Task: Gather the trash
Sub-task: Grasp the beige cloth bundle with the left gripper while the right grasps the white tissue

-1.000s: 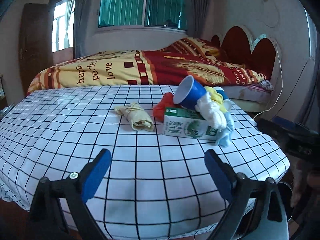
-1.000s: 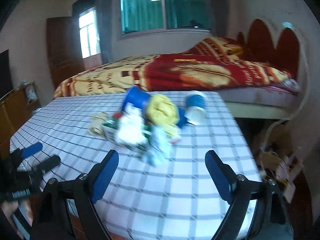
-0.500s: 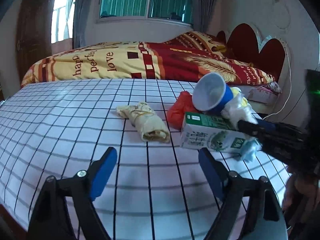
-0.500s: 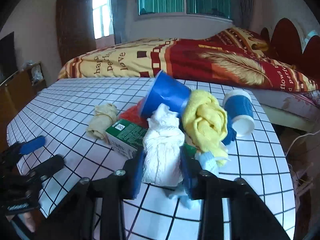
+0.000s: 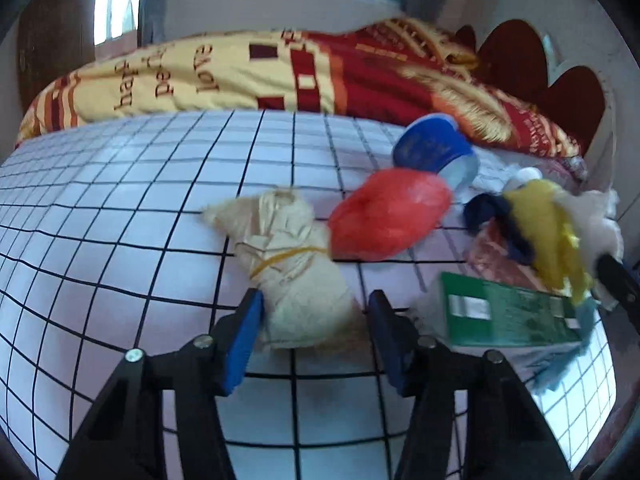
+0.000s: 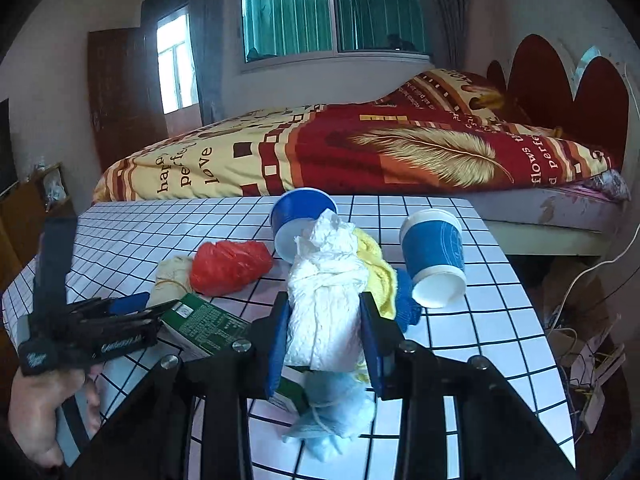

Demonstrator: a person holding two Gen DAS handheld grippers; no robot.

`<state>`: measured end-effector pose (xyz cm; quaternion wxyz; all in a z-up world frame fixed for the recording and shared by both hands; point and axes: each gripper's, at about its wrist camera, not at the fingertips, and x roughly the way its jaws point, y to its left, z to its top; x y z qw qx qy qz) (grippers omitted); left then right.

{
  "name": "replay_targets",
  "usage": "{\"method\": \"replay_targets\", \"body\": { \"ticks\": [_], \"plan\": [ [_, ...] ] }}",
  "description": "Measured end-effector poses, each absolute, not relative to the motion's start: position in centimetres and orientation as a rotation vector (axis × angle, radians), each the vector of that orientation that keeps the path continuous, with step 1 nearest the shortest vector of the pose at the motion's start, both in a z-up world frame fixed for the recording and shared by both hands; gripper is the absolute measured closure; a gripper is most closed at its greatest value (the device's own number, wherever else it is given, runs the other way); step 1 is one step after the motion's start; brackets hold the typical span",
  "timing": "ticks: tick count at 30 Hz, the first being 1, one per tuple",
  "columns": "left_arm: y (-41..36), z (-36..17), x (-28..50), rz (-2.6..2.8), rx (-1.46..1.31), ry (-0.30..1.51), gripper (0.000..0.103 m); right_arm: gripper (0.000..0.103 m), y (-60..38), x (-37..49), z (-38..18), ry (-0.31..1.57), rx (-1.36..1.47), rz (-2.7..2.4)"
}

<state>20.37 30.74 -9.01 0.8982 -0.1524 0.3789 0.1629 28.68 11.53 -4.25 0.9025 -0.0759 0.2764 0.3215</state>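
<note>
Left wrist view: the left tongs [image 5: 314, 330] straddle a beige wad [image 5: 294, 276] bound with a yellow rubber band, lying on the checked worktop [image 5: 120, 208]; the left pad touches it, the right pad's contact I cannot tell. Beside it sit a red bag [image 5: 390, 216] and a green carton [image 5: 508, 314] (blurred). Right wrist view: the right tongs [image 6: 324, 344] grip a crumpled white tissue wad [image 6: 326, 300], among a yellow cloth [image 6: 378, 276] and two blue cups [image 6: 434, 254].
</note>
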Motion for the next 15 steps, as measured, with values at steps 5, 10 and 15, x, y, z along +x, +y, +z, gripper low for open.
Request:
{"method": "replay_targets", "body": {
  "ticks": [5, 10, 15],
  "plan": [
    [31.6, -8.5, 18.7, 0.323, -0.370, 0.737, 0.087, 0.067, 10.2, 28.4, -3.8, 0.556, -0.129, 0.669],
    [30.0, -6.5, 15.1, 0.315, -0.312, 0.646, 0.088, 0.067, 8.5, 27.2, -2.4, 0.521, -0.112, 0.669],
    [27.1, -4.5, 12.2, 0.288, -0.259, 0.596, 0.088, 0.068, 6.8, 25.9, -2.0, 0.521, -0.105, 0.669]
  ]
}}
